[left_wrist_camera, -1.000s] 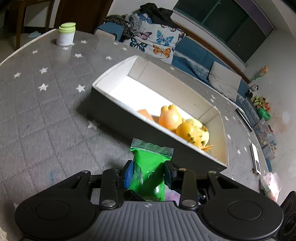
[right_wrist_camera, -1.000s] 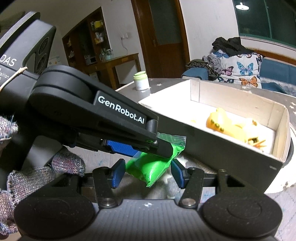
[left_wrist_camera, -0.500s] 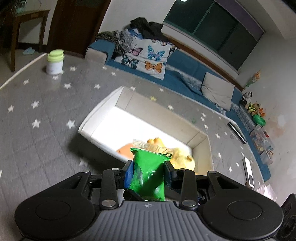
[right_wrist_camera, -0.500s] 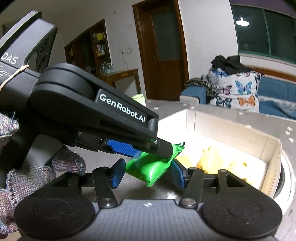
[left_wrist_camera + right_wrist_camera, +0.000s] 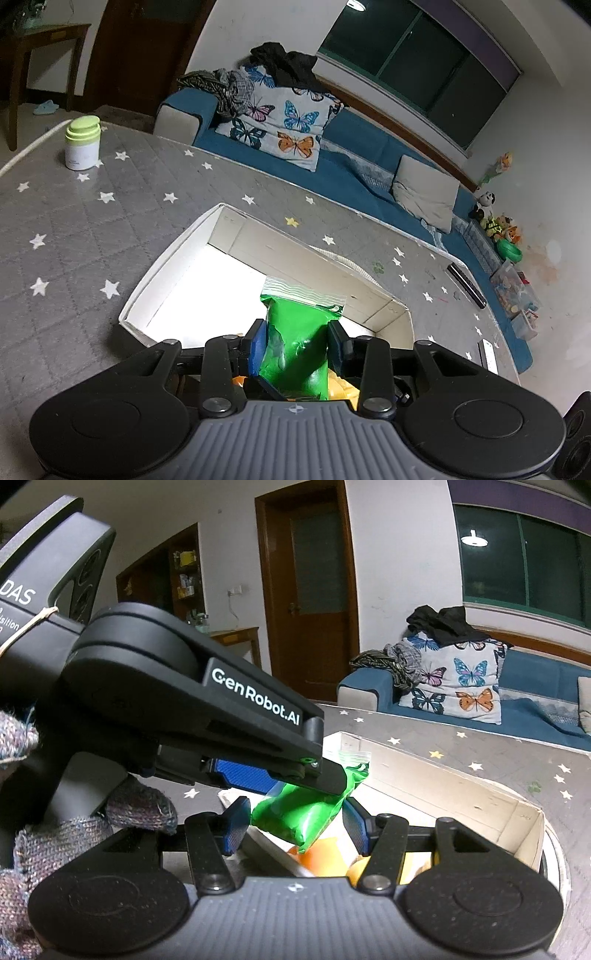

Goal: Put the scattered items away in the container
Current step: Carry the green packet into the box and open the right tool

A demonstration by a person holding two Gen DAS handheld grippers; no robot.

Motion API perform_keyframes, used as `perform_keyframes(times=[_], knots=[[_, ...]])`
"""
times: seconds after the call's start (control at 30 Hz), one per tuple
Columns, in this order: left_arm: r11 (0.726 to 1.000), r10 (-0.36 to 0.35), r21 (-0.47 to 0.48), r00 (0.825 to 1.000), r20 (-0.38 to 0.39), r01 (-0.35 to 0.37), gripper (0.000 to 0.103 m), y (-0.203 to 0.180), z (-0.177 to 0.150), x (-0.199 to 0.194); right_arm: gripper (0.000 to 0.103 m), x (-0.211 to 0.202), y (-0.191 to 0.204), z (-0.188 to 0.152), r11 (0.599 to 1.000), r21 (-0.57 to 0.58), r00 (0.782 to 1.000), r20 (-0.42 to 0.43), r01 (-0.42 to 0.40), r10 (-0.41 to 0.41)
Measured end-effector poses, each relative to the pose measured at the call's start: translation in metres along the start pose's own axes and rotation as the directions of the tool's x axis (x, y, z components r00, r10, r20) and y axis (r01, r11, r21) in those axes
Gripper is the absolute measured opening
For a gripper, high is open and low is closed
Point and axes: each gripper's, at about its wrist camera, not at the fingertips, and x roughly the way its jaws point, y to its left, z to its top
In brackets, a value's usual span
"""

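1. Green zip bag [image 5: 295, 343], pinched upright between the blue pads [image 5: 257, 345] of the left gripper [image 5: 297, 343], hangs over the near end of the white box [image 5: 177, 251]; its lower end is hidden behind the gripper body.
2. From the right wrist view the same bag [image 5: 295, 812] sits between the jaws of the right gripper [image 5: 295, 825], which stand apart with a gap on each side, not pressing it; the left gripper's finger crosses above and covers the bag's upper half.
3. Orange and yellow toys [image 5: 325, 856] lie inside the box below the bag, mostly blocked by both grippers, so their shapes cannot be made out.
4. A gloved hand [image 5: 55, 834] holding the left gripper is cut off at the left edge of the right wrist view.
5. The box rests on a grey star-patterned table [image 5: 74, 221].
6. A white jar with a green lid [image 5: 82, 142] stands well apart, near the table's far left edge.
7. Beyond the table, a blue sofa [image 5: 351, 147] carries a butterfly-print cushion [image 5: 280, 129] under dark clothing.
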Motion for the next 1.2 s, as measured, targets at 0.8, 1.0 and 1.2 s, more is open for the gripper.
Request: perform_keyframes(times=[0.8,1.0,1.2], knots=[[0.999,0.015,0.040,0.999,-0.034,-0.014,0.037,0.007,0.000,0.033,0.066,0.026,-0.016,-0.017,0.998,0.047,0.997,-0.061,0.049,-0.046],[0.998,0.011,0.067,1.000,-0.008,-0.011,0.037,0.003,-0.005,0.024,0.067,0.016,-0.014,-0.018,0.998,0.043,0.998,-0.045,0.050,-0.048],[0.996,0.009,0.083,1.000,0.019,-0.011,0.037,0.001,-0.014,0.011,0.077,0.001,-0.011,-0.023,0.998,0.049,0.999,-0.023,0.050,-0.049]])
